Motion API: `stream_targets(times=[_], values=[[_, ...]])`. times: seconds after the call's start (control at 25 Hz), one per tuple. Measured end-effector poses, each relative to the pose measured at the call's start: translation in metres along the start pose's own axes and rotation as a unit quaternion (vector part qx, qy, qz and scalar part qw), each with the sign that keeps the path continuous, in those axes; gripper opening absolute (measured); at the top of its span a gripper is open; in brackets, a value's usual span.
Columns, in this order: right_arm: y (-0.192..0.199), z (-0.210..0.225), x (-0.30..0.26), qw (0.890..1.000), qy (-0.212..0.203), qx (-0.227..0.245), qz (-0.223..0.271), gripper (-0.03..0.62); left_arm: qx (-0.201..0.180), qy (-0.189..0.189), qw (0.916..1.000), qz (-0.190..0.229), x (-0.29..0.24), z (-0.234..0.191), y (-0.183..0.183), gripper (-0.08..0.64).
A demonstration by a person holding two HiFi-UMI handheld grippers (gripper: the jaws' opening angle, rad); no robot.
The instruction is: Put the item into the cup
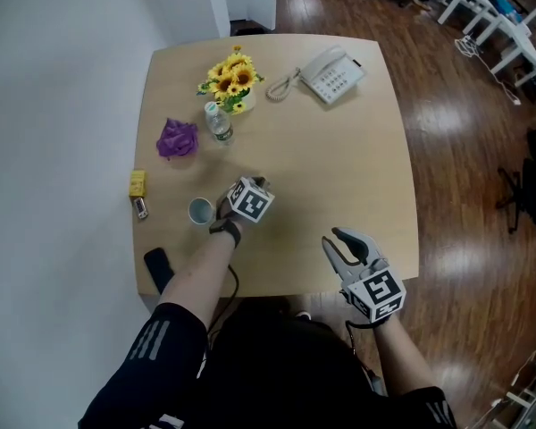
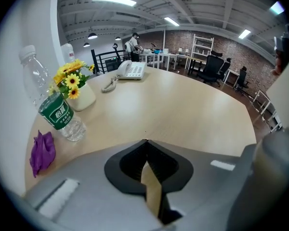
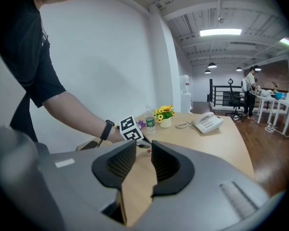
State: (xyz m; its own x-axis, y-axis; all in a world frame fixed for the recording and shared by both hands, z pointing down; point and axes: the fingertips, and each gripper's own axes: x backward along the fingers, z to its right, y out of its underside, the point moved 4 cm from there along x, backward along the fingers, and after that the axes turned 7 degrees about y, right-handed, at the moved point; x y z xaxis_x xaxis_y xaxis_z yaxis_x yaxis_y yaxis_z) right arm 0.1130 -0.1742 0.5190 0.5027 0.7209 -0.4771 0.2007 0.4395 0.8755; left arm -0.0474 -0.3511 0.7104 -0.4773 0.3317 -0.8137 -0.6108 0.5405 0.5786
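Observation:
A small pale cup (image 1: 199, 211) stands upright near the table's left edge. Just to its right is my left gripper (image 1: 257, 184), its marker cube on top and its jaws pointing to the far side. In the left gripper view, the left gripper (image 2: 144, 142) has its jaws meeting at the tips with nothing between them, and the cup is out of sight. A crumpled purple item (image 1: 178, 138) (image 2: 42, 150) lies farther back on the left. My right gripper (image 1: 334, 240) (image 3: 143, 146) hovers open and empty over the near right of the table.
On the wooden table (image 1: 339, 168) stand a water bottle (image 1: 218, 123), a pot of yellow flowers (image 1: 232, 79) and a white telephone (image 1: 332, 74). A yellow item (image 1: 138, 182), a small stick-like item (image 1: 141, 207) and a black object (image 1: 158, 266) lie along the left edge.

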Motion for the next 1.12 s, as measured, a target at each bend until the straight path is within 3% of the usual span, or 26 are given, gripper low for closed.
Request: stream_targets(times=[0.28, 0.48, 0.6, 0.8, 1.12], values=[[-0.005, 0.003, 0.006, 1.000, -0.001, 0.003, 0.011, 0.112, 0.001, -0.004, 0.9977, 0.068, 0.049, 0.010, -0.018, 0.001], [-0.013, -0.002, 0.007, 1.000, -0.018, 0.018, 0.013, 0.112, -0.028, -0.034, 0.9945, 0.095, 0.099, 0.017, -0.013, 0.001], [-0.014, -0.006, 0.003, 0.999, -0.031, 0.028, 0.015, 0.112, -0.035, -0.057, 0.9923, 0.104, 0.129, 0.015, 0.000, 0.001], [-0.024, -0.025, -0.011, 0.997, -0.063, 0.048, 0.018, 0.112, -0.010, -0.101, 0.9888, 0.109, 0.176, -0.003, 0.035, 0.001], [-0.049, -0.057, -0.036, 0.991, -0.106, 0.081, 0.035, 0.112, 0.013, -0.135, 0.9871, 0.085, 0.201, -0.019, 0.090, 0.000]])
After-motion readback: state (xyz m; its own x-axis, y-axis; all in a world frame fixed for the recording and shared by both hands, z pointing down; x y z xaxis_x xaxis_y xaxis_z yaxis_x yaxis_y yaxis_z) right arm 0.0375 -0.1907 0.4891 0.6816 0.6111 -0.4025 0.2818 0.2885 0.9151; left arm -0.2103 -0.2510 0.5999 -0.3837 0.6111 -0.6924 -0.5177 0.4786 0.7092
